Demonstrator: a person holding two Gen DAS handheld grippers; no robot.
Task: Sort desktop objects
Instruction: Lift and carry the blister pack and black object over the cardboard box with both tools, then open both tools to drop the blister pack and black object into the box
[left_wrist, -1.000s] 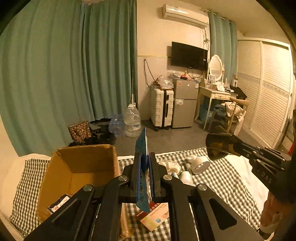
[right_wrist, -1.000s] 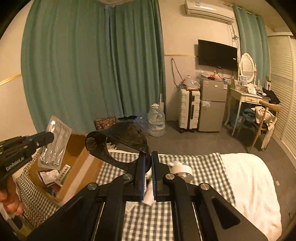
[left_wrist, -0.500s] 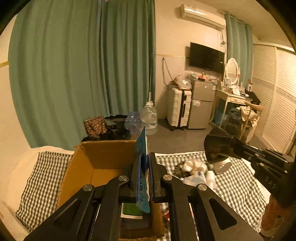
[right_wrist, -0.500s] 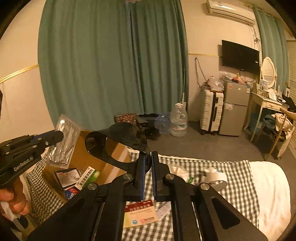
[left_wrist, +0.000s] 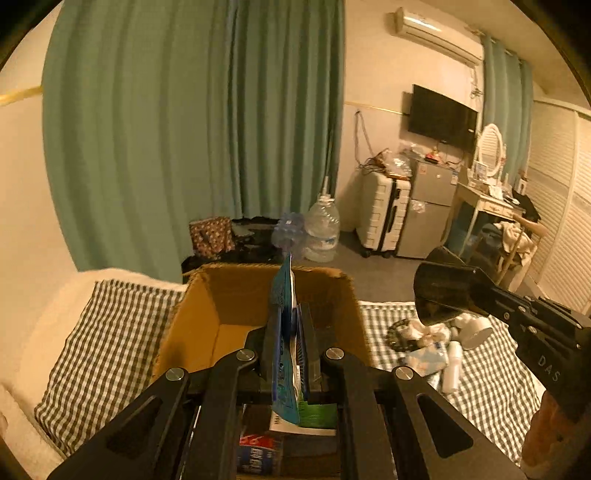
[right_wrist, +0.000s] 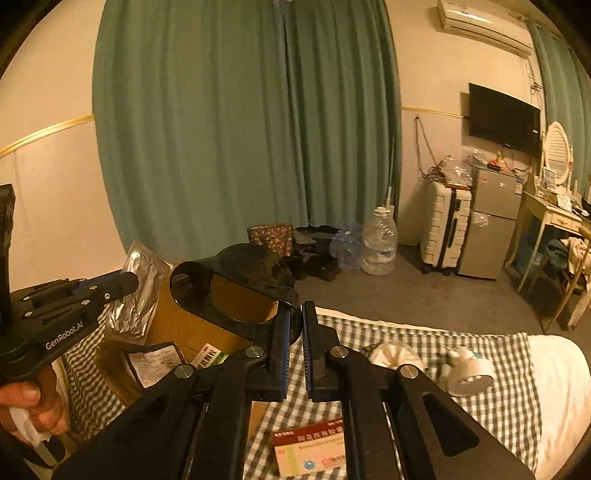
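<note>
Since a second ago both grippers have swung over toward the cardboard box (left_wrist: 192, 332). The left gripper (left_wrist: 286, 332), pressed together on one flat foil packet (left_wrist: 282, 295), now hangs above the box's open top. The right gripper (right_wrist: 293, 332) pinches one dark plastic visor (right_wrist: 236, 284) beside the box's right wall. Inside the box lie several packets and small cartons (right_wrist: 151, 362). Right of the box, one medicine carton (right_wrist: 310, 452) lies on the checked cloth (right_wrist: 491, 398).

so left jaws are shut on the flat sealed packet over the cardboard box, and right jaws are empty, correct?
Not quite. The left gripper is shut on the flat sealed packet over the cardboard box, but the right gripper is not empty: the right wrist view shows it shut on a dark plastic visor.
</note>
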